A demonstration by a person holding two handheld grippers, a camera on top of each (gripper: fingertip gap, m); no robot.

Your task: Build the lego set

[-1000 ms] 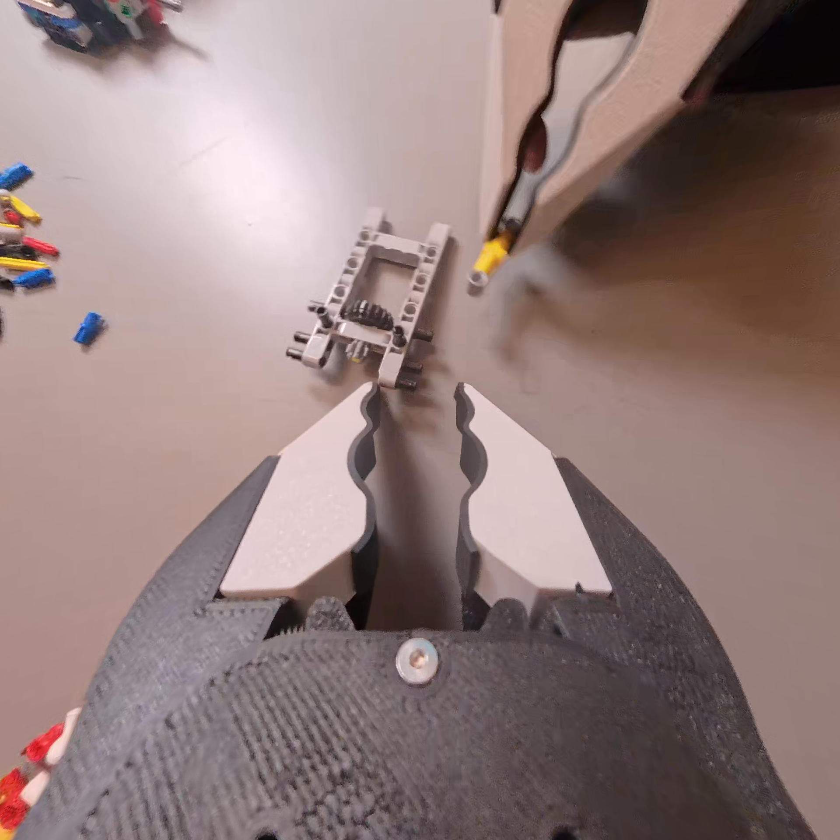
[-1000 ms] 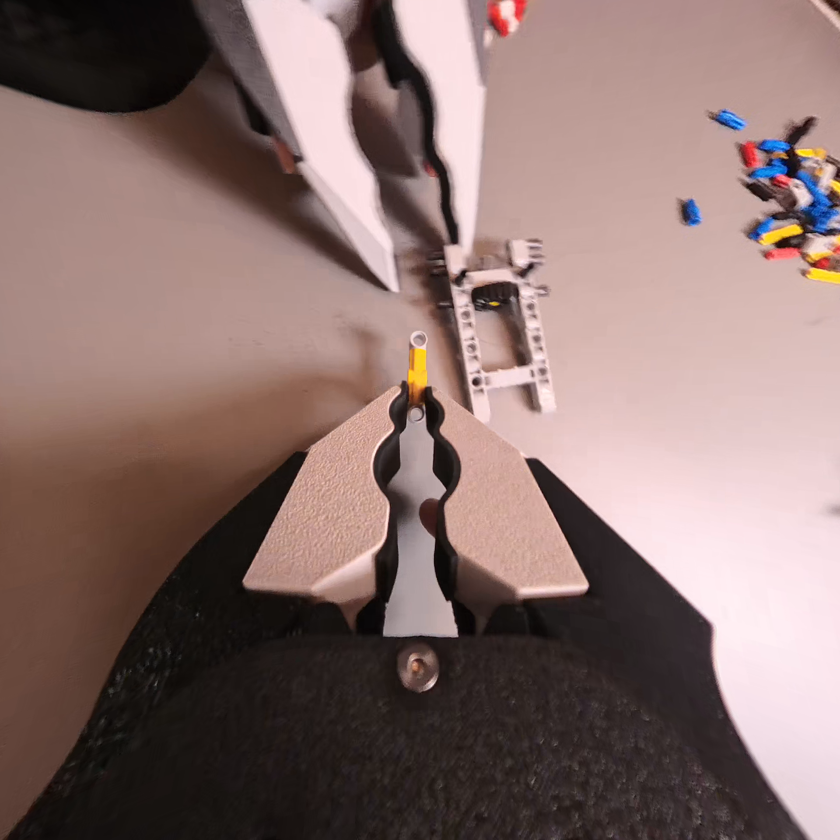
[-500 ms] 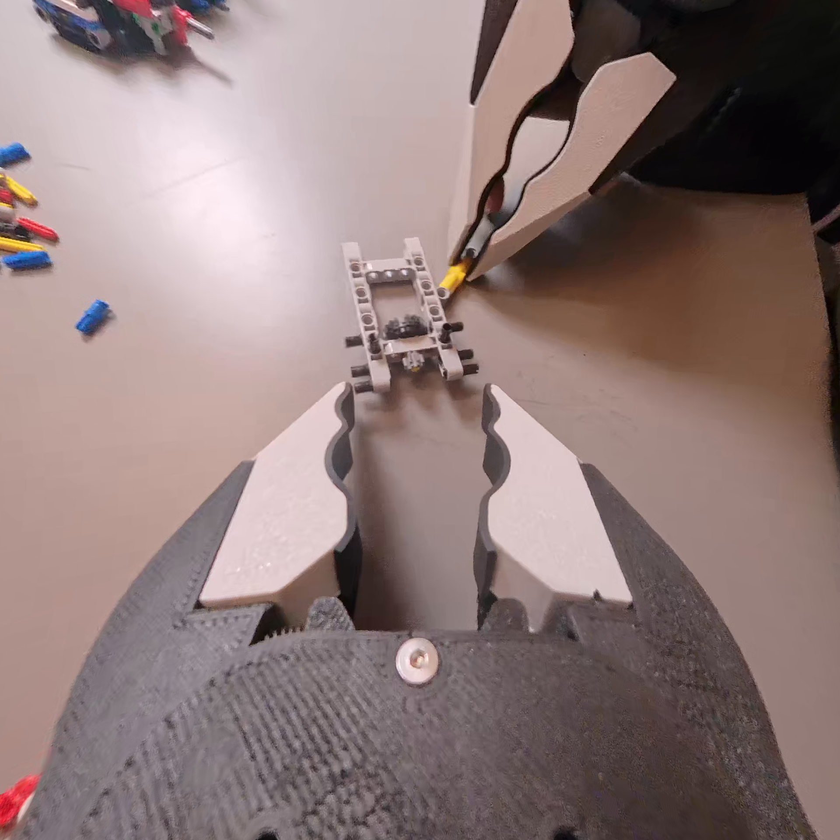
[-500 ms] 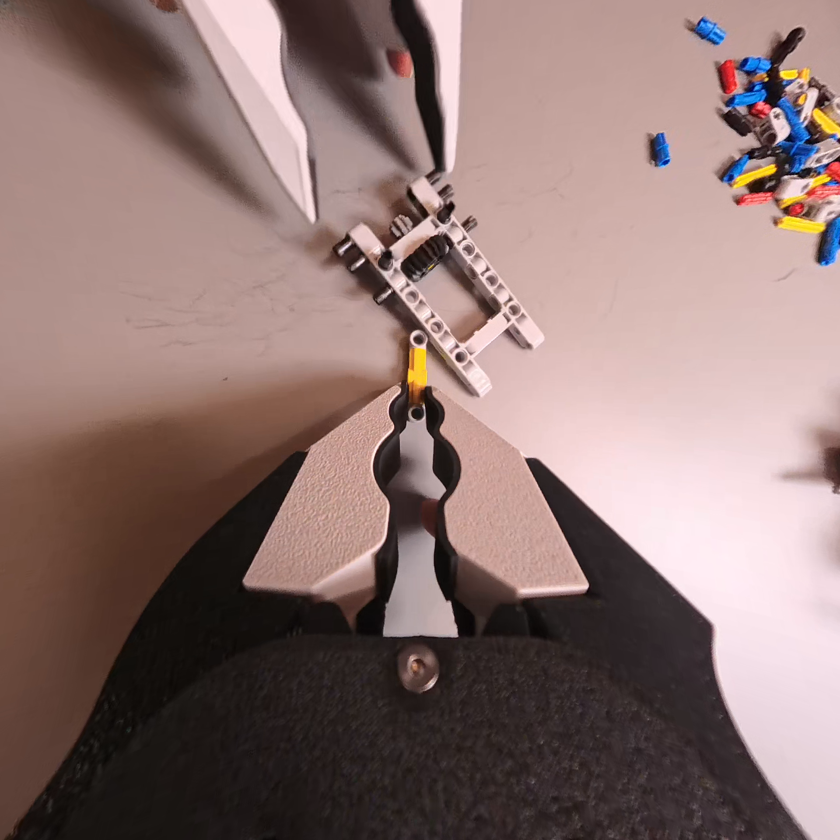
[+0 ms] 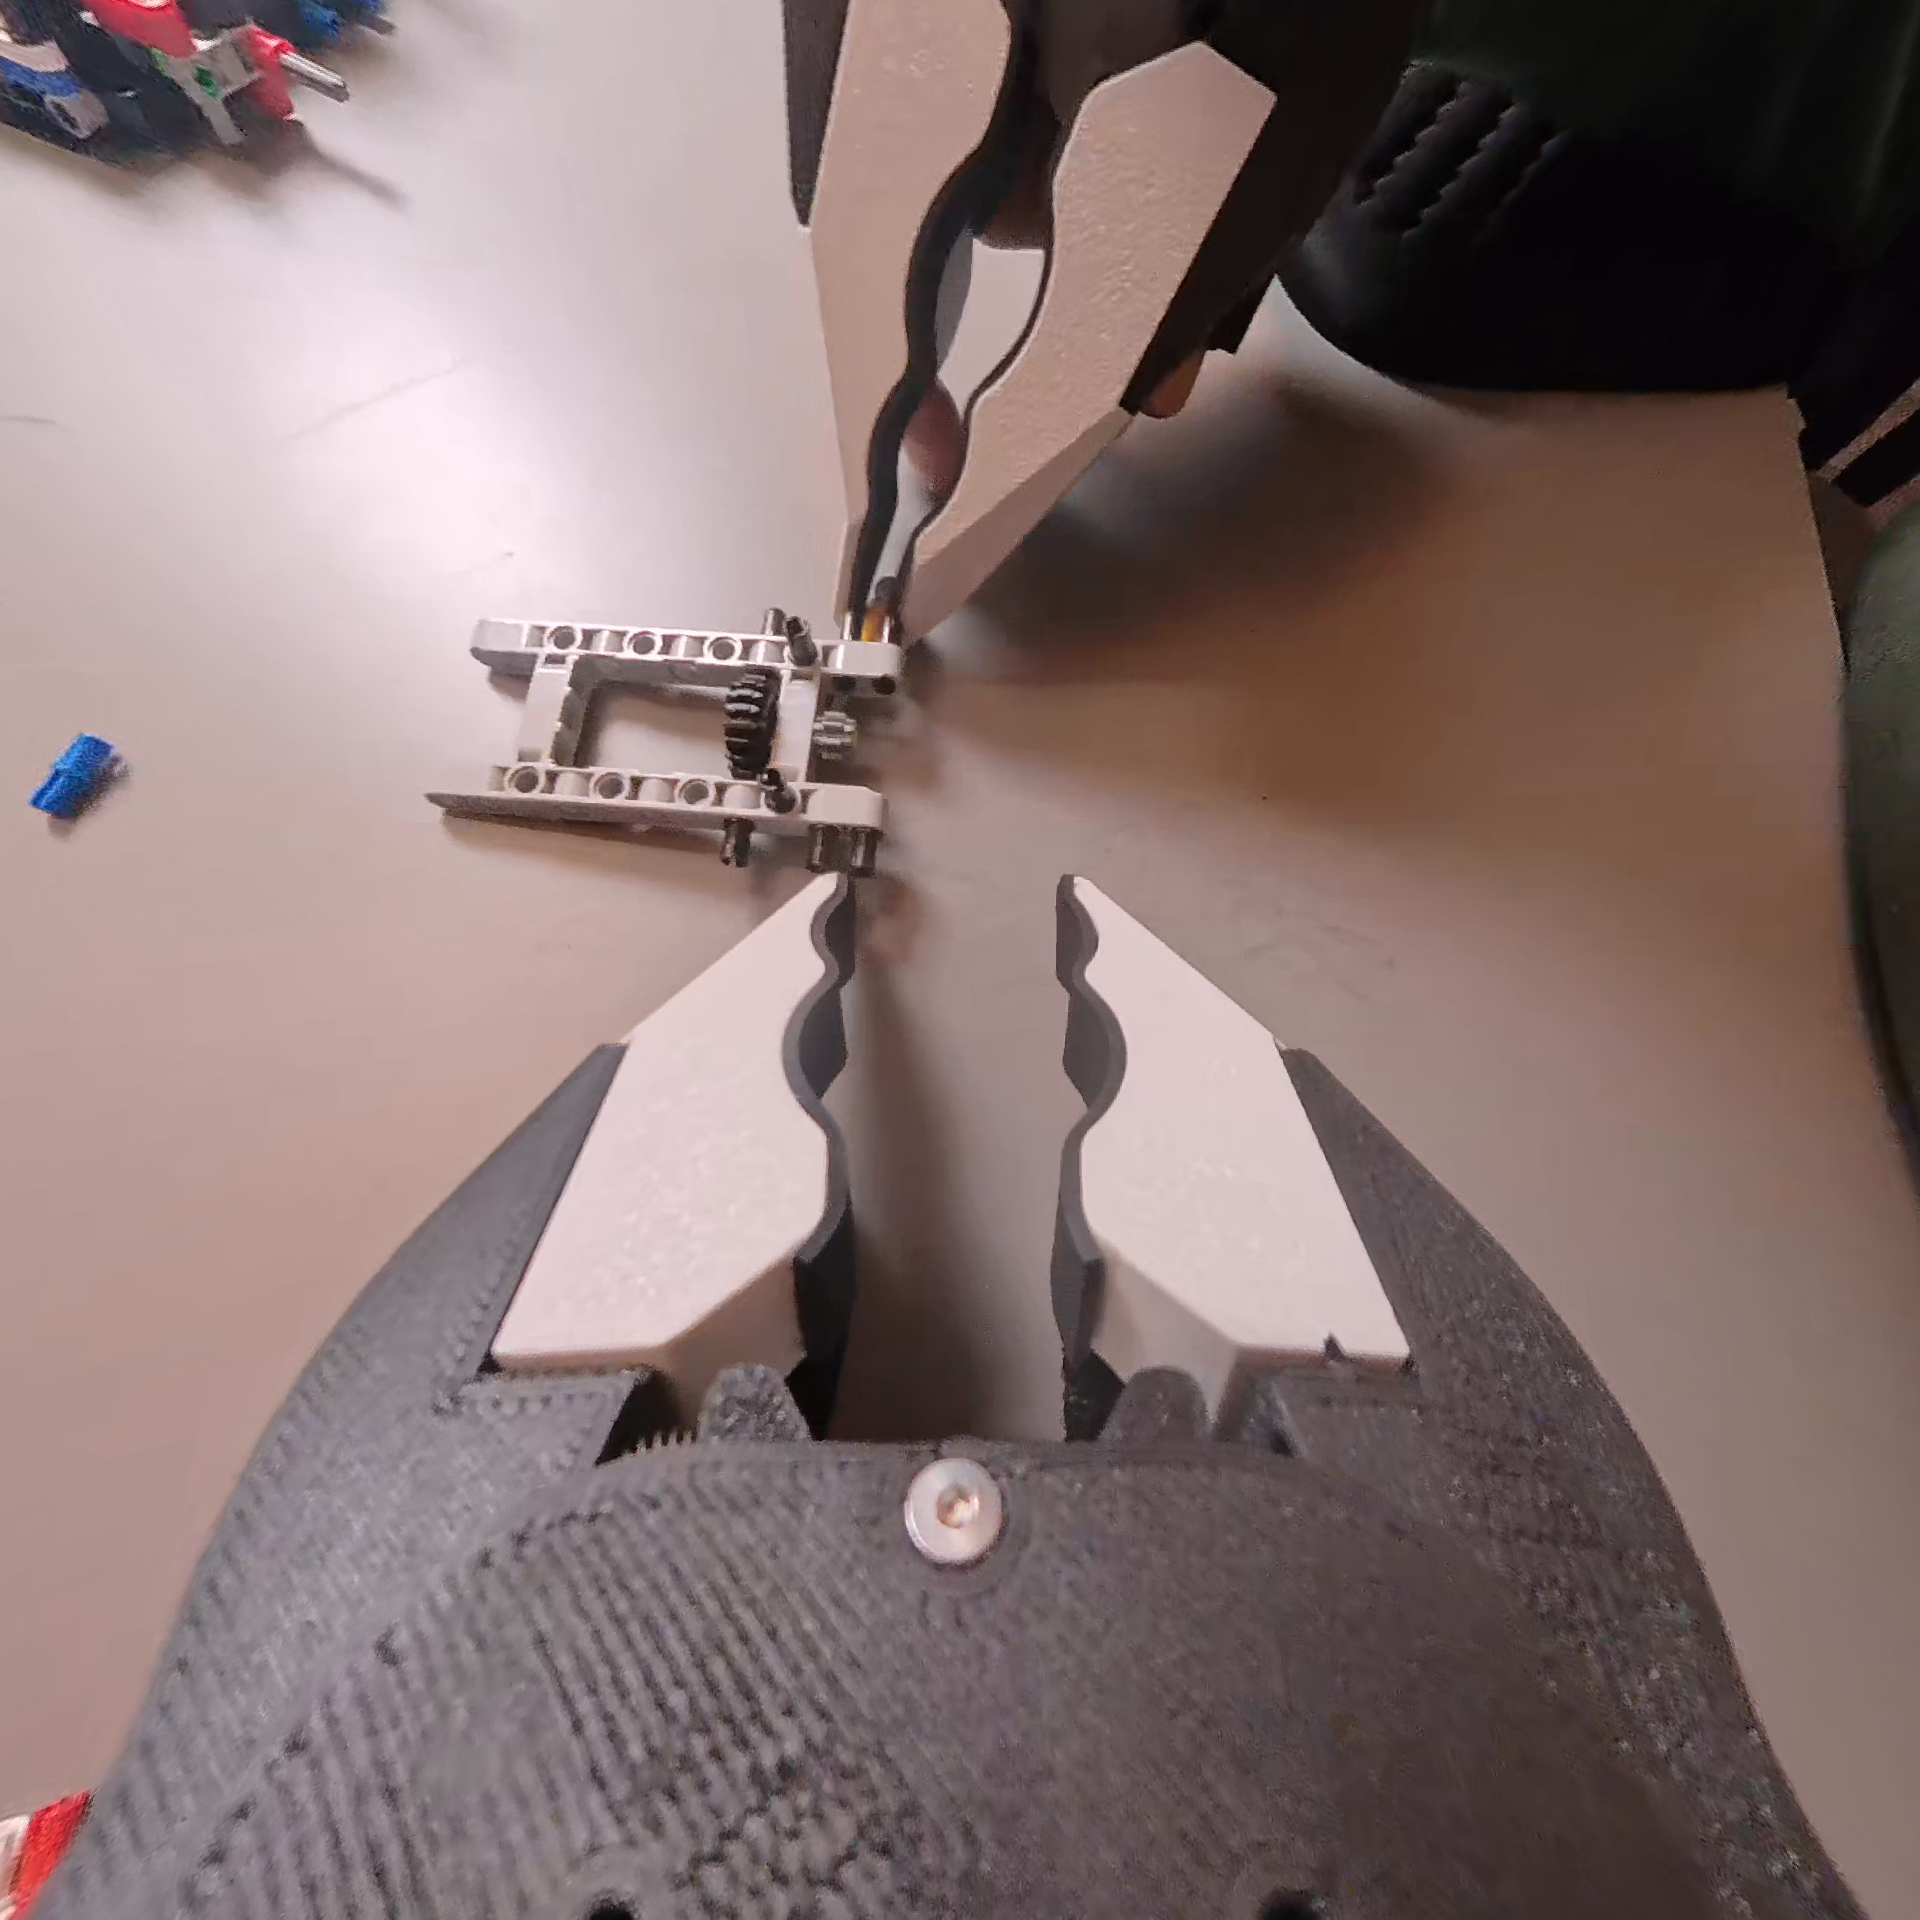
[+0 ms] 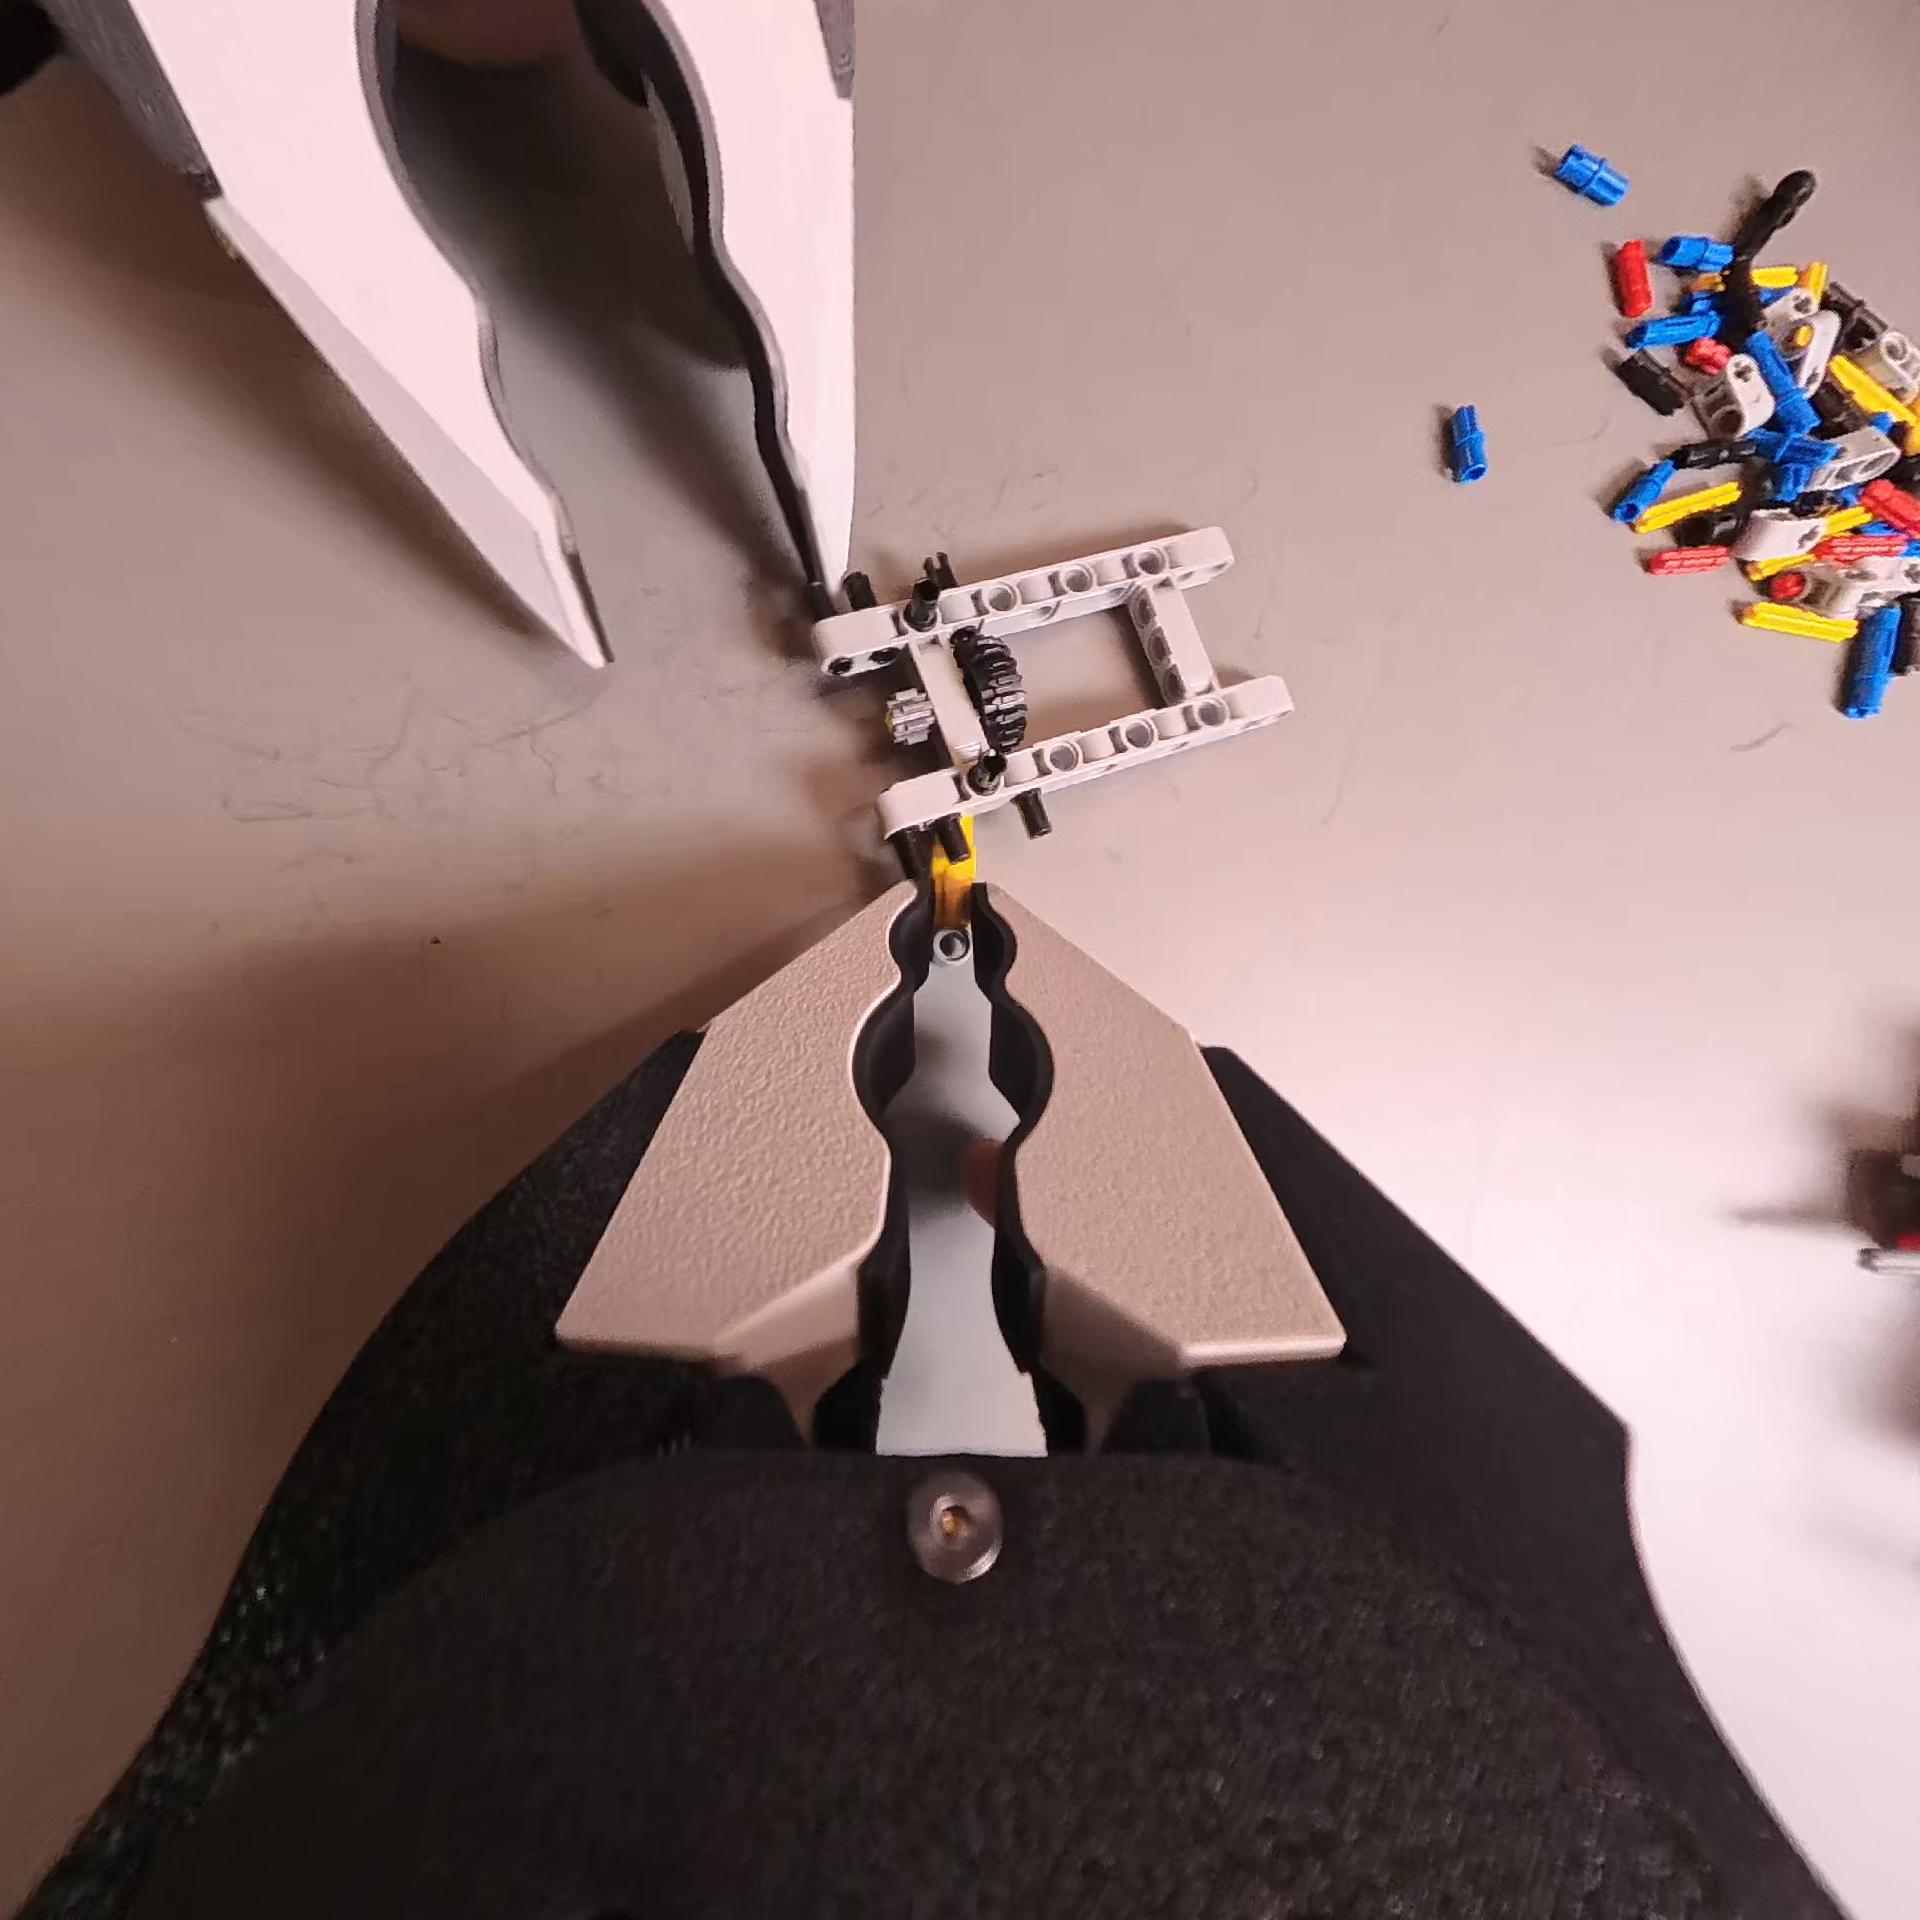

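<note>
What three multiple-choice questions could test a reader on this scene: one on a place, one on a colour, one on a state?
1. Where does the pile of loose pieces lie in the right wrist view?
A. upper right
B. lower left
C. between the fingers of the left tool

2. What colour is the piece that the right tool holds?
A. green
B. yellow
C. white

3. In what state is the left tool?
A. shut on the grey frame
B. shut on a blue pin
C. open, holding nothing

Answers:
1 A: the coloured pieces lie on the table near the top right edge.
2 B: a yellow piece sticks out between the closed fingertips and meets the grey frame.
3 C: bare table shows in the gap between its fingers, and the frame lies beyond the tips.
</note>
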